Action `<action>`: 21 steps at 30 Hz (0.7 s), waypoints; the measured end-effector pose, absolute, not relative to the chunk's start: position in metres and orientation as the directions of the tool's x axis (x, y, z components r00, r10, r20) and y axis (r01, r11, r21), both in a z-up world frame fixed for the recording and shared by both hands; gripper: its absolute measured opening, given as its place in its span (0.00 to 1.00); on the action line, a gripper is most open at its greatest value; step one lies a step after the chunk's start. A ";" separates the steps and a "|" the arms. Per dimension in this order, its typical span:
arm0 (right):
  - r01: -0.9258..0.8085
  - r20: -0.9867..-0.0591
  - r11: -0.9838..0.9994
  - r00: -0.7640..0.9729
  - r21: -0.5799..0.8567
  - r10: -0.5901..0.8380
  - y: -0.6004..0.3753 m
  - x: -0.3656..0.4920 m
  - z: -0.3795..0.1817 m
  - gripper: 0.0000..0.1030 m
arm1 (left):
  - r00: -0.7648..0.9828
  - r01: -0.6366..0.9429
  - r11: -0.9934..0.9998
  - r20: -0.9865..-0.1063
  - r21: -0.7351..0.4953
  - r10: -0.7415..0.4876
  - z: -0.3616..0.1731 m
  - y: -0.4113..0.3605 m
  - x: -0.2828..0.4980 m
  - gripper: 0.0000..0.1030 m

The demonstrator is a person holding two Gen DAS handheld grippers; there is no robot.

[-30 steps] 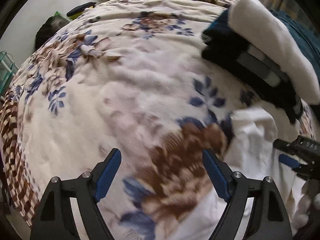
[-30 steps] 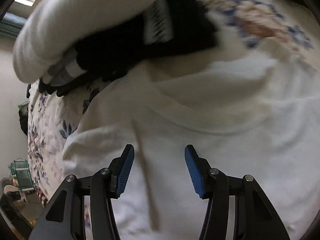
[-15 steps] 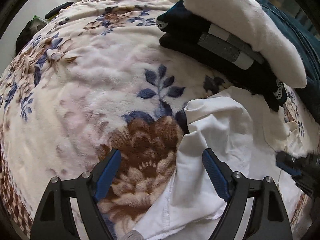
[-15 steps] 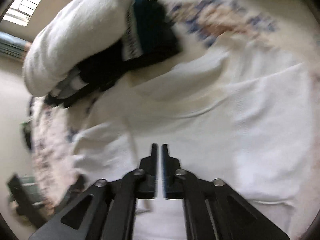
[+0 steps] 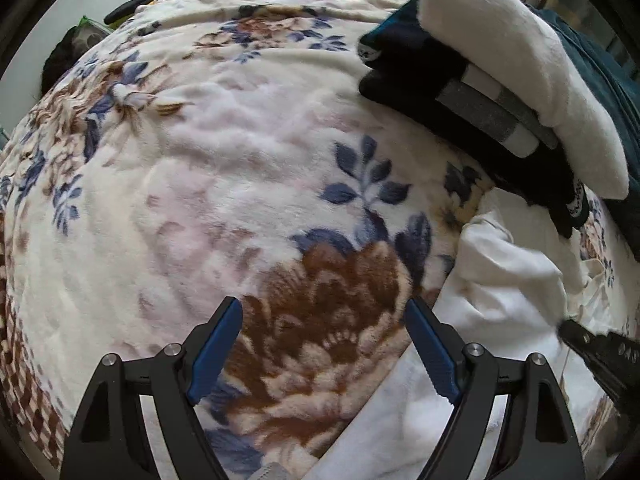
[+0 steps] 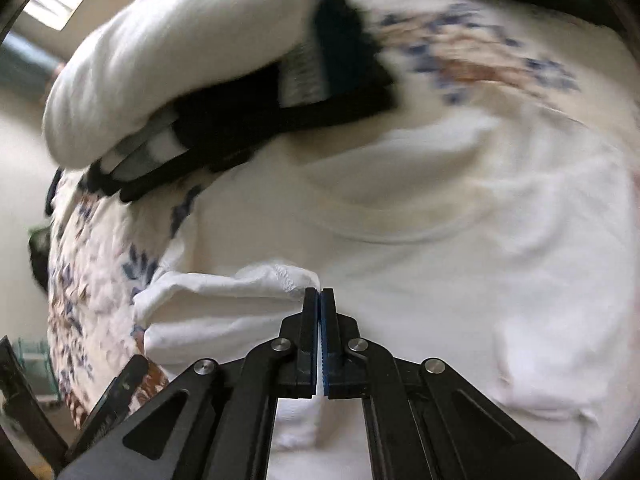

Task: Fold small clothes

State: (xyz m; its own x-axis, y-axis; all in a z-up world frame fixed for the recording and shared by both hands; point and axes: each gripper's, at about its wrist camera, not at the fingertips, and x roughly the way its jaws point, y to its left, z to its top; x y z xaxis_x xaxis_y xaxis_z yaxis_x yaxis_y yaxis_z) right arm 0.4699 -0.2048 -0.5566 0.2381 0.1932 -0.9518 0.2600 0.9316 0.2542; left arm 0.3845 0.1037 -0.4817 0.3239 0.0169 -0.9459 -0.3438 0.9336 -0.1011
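Note:
A white T-shirt (image 6: 500, 248) lies spread on a floral blanket (image 5: 224, 168). My right gripper (image 6: 319, 300) is shut on the shirt's left sleeve (image 6: 224, 292) and holds it lifted and folded in over the body. In the left wrist view the shirt (image 5: 492, 288) lies at the lower right, and my right gripper (image 5: 568, 330) shows at the right edge. My left gripper (image 5: 324, 320) is open and empty over the blanket's brown flower, just left of the shirt.
A stack of folded clothes, dark ones (image 5: 448, 92) under a thick white one (image 5: 512, 60), lies beyond the shirt's collar; it also shows in the right wrist view (image 6: 192, 64). Dark teal fabric (image 5: 608, 92) lies at the far right. The bed's edge drops away at the left.
My right gripper closed on the shirt's left sleeve and has pulled it inward over the shirt. My left gripper stayed open, swung toward the shirt, then drifted back left.

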 end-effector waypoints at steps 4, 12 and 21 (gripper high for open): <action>0.246 -0.983 0.955 0.114 0.167 0.143 -0.212 0.470 -0.560 0.09 | 0.329 -0.309 0.944 -0.944 -0.117 -0.009 -0.483 0.089 0.386 0.80; -0.044 -0.928 0.938 0.135 0.345 0.348 -0.158 0.507 -0.526 0.48 | 0.300 -0.305 0.950 -0.954 -0.069 0.027 -0.499 0.081 0.379 0.80; -0.219 -0.985 0.974 0.169 -0.057 -0.020 -0.111 0.551 -0.556 0.44 | 0.269 -0.311 0.950 -0.961 -0.027 0.061 -0.516 0.087 0.366 0.80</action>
